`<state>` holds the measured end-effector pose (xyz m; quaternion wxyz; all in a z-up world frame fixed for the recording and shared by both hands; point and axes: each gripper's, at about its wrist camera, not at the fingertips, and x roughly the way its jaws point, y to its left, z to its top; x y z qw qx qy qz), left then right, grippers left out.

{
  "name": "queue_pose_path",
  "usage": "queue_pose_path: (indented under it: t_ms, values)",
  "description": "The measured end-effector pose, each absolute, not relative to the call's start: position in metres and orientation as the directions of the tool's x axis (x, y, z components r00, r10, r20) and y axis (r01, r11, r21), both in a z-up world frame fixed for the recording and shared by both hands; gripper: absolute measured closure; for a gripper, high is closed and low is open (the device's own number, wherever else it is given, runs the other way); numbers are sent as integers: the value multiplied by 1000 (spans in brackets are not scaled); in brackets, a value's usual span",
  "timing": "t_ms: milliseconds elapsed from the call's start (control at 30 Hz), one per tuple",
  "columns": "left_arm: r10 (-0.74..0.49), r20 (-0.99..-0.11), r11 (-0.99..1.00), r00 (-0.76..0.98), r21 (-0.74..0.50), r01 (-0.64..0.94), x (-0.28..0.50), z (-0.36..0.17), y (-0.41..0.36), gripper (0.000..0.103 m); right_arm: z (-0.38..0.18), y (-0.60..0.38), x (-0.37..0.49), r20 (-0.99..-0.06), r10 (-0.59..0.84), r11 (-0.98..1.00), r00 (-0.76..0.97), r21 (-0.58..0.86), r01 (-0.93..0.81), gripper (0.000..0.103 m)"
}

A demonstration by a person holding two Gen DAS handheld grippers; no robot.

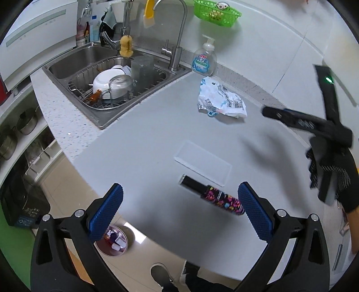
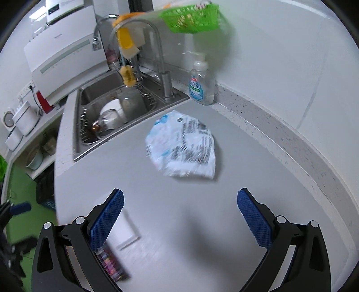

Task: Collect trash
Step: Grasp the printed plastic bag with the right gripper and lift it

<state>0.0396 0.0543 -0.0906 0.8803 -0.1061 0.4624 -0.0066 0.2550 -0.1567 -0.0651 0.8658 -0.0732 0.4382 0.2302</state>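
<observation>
A crumpled white and blue plastic wrapper (image 1: 221, 100) lies on the grey counter near the back wall; it also shows in the right wrist view (image 2: 182, 146), ahead of the right gripper. A black tube with a colourful patterned label (image 1: 213, 195) lies near the counter's front edge, just left of my left gripper's right finger; it shows blurred at lower left in the right wrist view (image 2: 111, 262). My left gripper (image 1: 180, 212) is open and empty above the counter edge. My right gripper (image 2: 180, 213) is open and empty; it shows from the side in the left wrist view (image 1: 298, 119).
A flat clear plastic sheet (image 1: 203, 165) lies beside the tube. A soap pump bottle (image 1: 204, 58) stands by the wall. A steel sink (image 1: 74, 57) with a dish rack holds bowls and a glass. A green basket (image 1: 216, 12) hangs on the wall. A round bin (image 1: 112, 241) stands on the floor below.
</observation>
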Motion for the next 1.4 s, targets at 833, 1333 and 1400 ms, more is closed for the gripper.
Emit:
queue_pose_path:
  t_ms: [833, 1333, 1400]
  values:
    - [-54, -876, 956, 480, -184, -227, 68, -136, 56, 3, -146, -118, 371, -840, 433, 823, 327, 221, -523, 50]
    - [-98, -870, 961, 483, -209, -182, 67, -136, 37, 3, -110, -130, 338, -801, 477, 805, 361, 234, -545, 95]
    - [-108, -868, 963, 484, -212, -166, 67, -135, 32, 3, -104, -138, 331, -795, 482, 808, 368, 240, -538, 95]
